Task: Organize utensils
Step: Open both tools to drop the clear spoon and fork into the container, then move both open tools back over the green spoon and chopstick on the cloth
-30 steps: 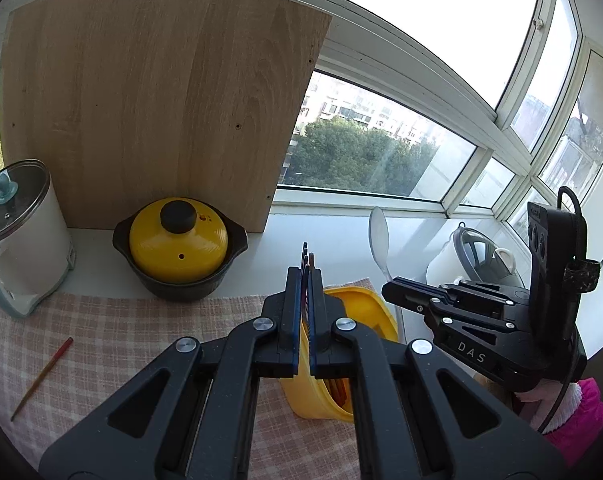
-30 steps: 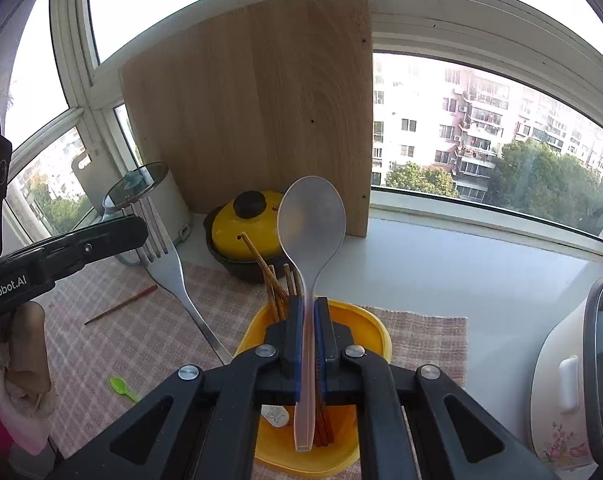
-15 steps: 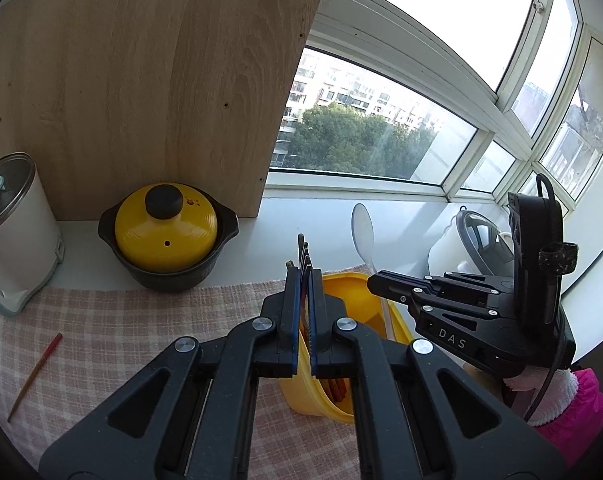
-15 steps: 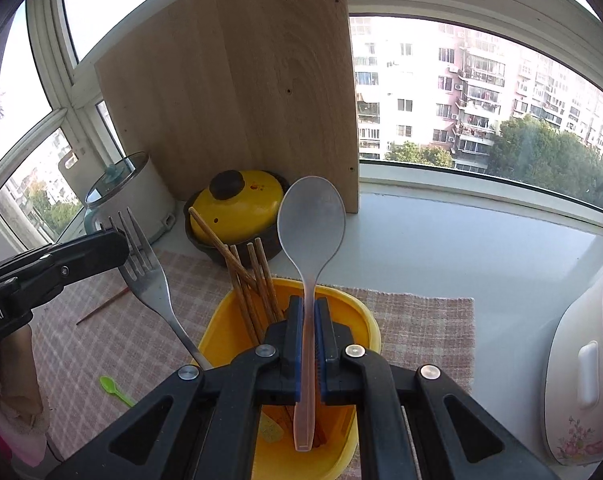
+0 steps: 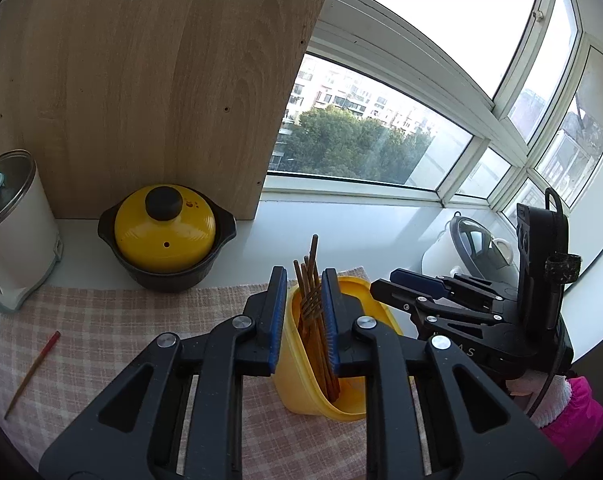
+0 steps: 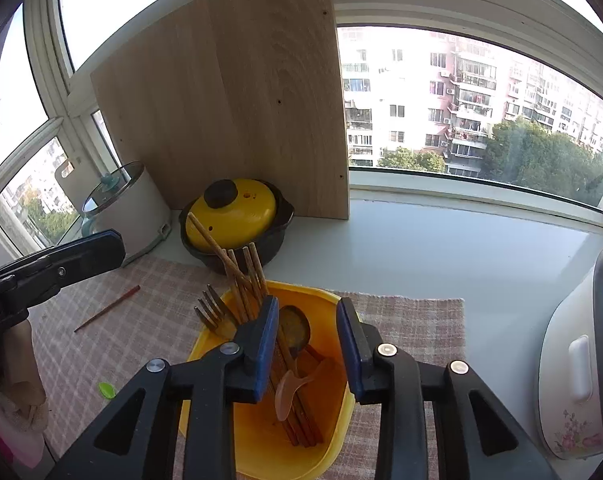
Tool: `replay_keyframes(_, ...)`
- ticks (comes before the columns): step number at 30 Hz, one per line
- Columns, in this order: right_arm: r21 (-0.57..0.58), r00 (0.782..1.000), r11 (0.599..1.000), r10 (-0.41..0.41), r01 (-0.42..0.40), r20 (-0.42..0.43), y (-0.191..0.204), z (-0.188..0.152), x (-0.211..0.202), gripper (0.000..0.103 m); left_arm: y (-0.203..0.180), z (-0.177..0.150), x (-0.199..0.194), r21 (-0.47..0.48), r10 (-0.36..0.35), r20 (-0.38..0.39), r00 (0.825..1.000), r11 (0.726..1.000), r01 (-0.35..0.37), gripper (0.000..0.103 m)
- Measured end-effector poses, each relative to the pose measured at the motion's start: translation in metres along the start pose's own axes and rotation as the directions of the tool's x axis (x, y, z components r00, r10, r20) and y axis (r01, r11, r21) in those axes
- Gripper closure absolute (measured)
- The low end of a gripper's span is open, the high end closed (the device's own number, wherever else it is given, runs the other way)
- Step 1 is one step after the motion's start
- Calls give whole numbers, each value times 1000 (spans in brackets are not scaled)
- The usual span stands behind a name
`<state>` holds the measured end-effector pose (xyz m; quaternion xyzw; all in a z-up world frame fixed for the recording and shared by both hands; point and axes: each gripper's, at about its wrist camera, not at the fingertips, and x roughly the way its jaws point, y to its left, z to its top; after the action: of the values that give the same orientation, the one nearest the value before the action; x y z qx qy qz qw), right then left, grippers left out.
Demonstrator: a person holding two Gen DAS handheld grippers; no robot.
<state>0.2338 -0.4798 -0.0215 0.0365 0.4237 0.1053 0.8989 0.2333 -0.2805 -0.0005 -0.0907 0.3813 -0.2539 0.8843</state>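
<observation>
1. Both utensils have dropped: fork (image 6: 213,314) and spoon (image 6: 297,384) now lie in the yellow holder (image 6: 325,440).
2. My left tongs (image 5: 301,316) and right tongs (image 6: 307,344) are opening, empty.
3. Next, the stray chopstick (image 5: 31,374) on the bench: light, stiff, slippery; I'd pinch mid-length.

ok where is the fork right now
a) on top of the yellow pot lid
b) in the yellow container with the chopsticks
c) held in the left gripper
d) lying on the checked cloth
b: the fork stands tines-up inside the yellow container beside the chopsticks, and neither gripper grips it.
</observation>
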Motion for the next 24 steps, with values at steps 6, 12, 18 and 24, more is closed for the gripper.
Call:
replay_keyframes(6,-1,1000,1000,-18,18,19,4,-2,-9,55,6,-3,-7,-8,2,-6,1000,1000,-2,87)
replay_keyframes(12,-7,999,1000,-29,30,31,12,-6,-18,48,12,-10,-16,-20,9,-18,1000,1000,-9,87)
replay_keyframes(18,-6,998,999,-41,42,49,22,-10,-30,33,21,-18,-29,-37,18,-18,1000,999,-19,79)
replay_keyframes(24,-36,997,998,-54,56,62,43,-16,-42,30,30,-27,-45,-37,37,-14,999,999,-38,69)
